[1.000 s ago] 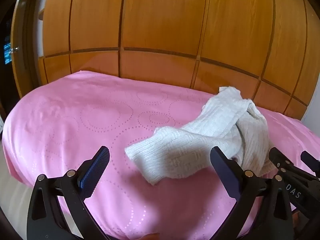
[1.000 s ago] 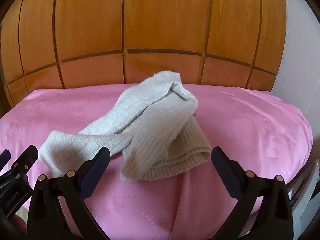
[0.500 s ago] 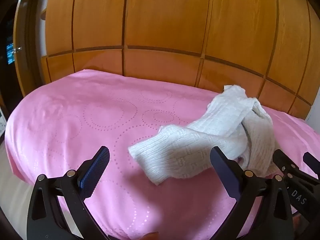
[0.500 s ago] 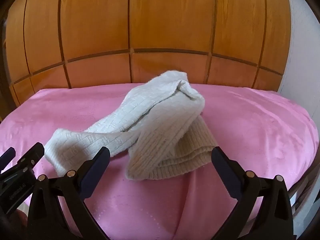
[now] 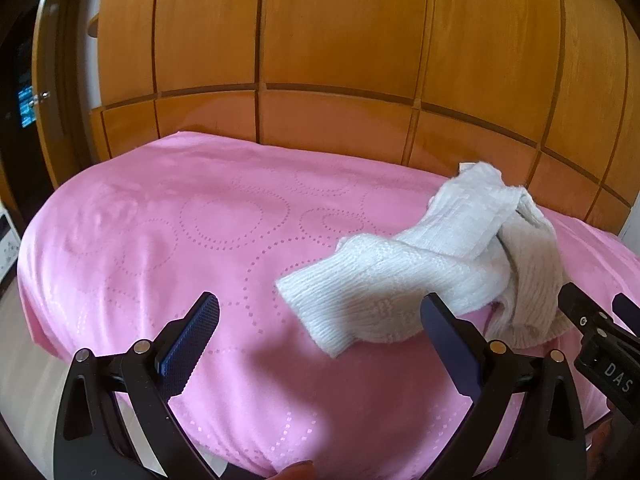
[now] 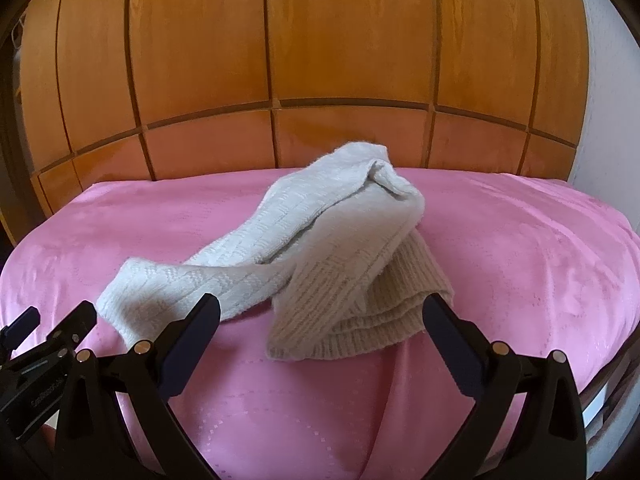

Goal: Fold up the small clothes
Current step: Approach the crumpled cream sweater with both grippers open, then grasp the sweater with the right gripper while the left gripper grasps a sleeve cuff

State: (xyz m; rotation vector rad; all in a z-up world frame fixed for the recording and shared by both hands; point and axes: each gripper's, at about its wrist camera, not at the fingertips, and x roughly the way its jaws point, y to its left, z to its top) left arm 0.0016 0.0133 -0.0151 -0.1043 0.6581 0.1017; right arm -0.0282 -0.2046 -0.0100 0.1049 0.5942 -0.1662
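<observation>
A cream knitted garment [image 5: 432, 264] lies crumpled on a pink cloth [image 5: 200, 248]; in the right wrist view the garment [image 6: 320, 248] is bunched, with one long sleeve-like end stretching toward the left front. My left gripper [image 5: 320, 312] hovers open just in front of that loose end, holding nothing. My right gripper [image 6: 320, 308] is open too, its fingers either side of the ribbed hem [image 6: 360, 332], not touching it. Each gripper's tip shows at the edge of the other's view.
Glossy wooden panels [image 5: 320, 60] rise right behind the pink surface. A white wall [image 6: 608, 100] stands at the right. The pink cloth [image 6: 520, 248] drops off at its front and side edges. A fingertip [image 5: 296, 472] shows at the bottom of the left wrist view.
Both cameras have pulled back and shifted slightly, so the garment sits a little farther and lower in view. The garment has not moved and both grippers stay open.
</observation>
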